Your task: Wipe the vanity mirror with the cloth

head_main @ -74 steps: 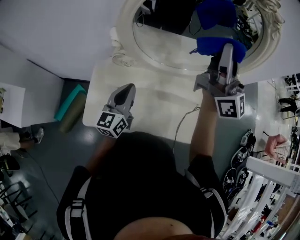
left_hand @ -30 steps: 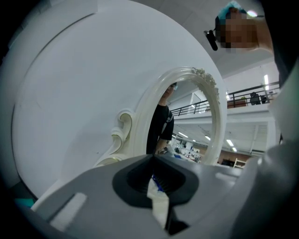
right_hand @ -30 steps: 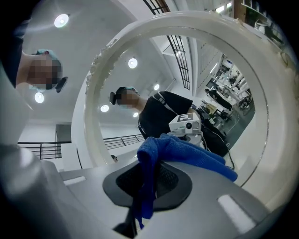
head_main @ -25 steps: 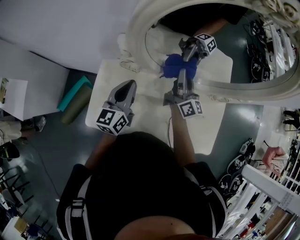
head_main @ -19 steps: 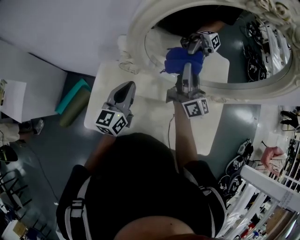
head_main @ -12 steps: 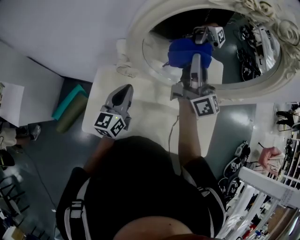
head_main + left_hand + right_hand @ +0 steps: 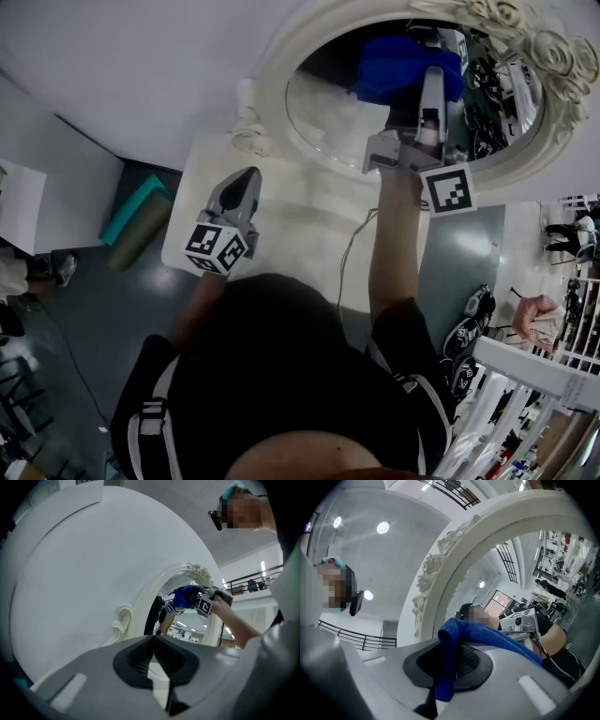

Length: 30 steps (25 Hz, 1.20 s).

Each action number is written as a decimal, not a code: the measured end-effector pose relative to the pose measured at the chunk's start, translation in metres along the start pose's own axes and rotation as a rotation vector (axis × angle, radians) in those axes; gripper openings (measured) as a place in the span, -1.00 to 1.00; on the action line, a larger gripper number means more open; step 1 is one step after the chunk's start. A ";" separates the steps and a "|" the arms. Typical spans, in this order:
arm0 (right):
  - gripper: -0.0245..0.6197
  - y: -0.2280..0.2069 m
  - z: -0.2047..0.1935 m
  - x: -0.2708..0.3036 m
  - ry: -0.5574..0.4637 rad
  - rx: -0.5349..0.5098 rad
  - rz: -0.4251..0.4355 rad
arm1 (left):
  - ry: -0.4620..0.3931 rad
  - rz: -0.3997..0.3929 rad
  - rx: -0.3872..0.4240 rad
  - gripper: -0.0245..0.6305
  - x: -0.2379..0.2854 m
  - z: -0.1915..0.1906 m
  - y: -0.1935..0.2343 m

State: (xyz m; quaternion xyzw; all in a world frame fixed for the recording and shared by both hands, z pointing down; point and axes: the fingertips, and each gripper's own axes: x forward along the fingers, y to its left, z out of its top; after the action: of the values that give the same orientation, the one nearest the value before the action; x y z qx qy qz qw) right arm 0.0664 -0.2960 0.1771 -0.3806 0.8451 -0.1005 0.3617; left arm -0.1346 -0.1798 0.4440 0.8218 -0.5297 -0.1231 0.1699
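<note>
The oval vanity mirror (image 7: pixel 328 103) in its ornate white frame (image 7: pixel 272 84) stands at the back of the white table (image 7: pixel 291 225). My right gripper (image 7: pixel 431 75) is raised to the upper right part of the glass, shut on a blue cloth (image 7: pixel 398 66) that lies against the mirror. In the right gripper view the cloth (image 7: pixel 452 639) is pinched between the jaws of the right gripper (image 7: pixel 449 644), beside the frame (image 7: pixel 440 573). My left gripper (image 7: pixel 248 178) hovers over the table's left part, shut and holding nothing. The left gripper view shows that gripper (image 7: pixel 153 639) facing the mirror frame (image 7: pixel 150 597) and the cloth (image 7: pixel 185 597).
A thin cable (image 7: pixel 352 248) runs across the table toward its front edge. A teal item (image 7: pixel 136 211) lies on the floor left of the table. A white railing (image 7: pixel 544 394) and dark items (image 7: pixel 473 309) stand on the floor at the right.
My right gripper has carried the blue cloth up and to the right across the glass, from the lower middle to the upper right. The left gripper has stayed put.
</note>
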 end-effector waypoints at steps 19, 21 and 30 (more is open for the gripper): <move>-0.84 0.025 0.059 0.040 -0.015 0.095 0.022 | -0.032 -0.005 -0.048 -0.90 -0.016 0.008 -0.007; -0.84 0.028 0.062 0.043 -0.016 0.091 0.028 | -0.034 -0.005 -0.046 -0.90 -0.017 0.009 -0.009; -0.83 0.032 0.044 0.006 0.010 0.053 0.048 | -0.012 0.009 -0.040 -0.90 -0.025 0.001 -0.010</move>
State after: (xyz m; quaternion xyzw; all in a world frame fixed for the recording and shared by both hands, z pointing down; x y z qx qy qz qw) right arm 0.0758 -0.2734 0.1278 -0.3498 0.8529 -0.1161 0.3698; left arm -0.1372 -0.1531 0.4400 0.8152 -0.5318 -0.1376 0.1836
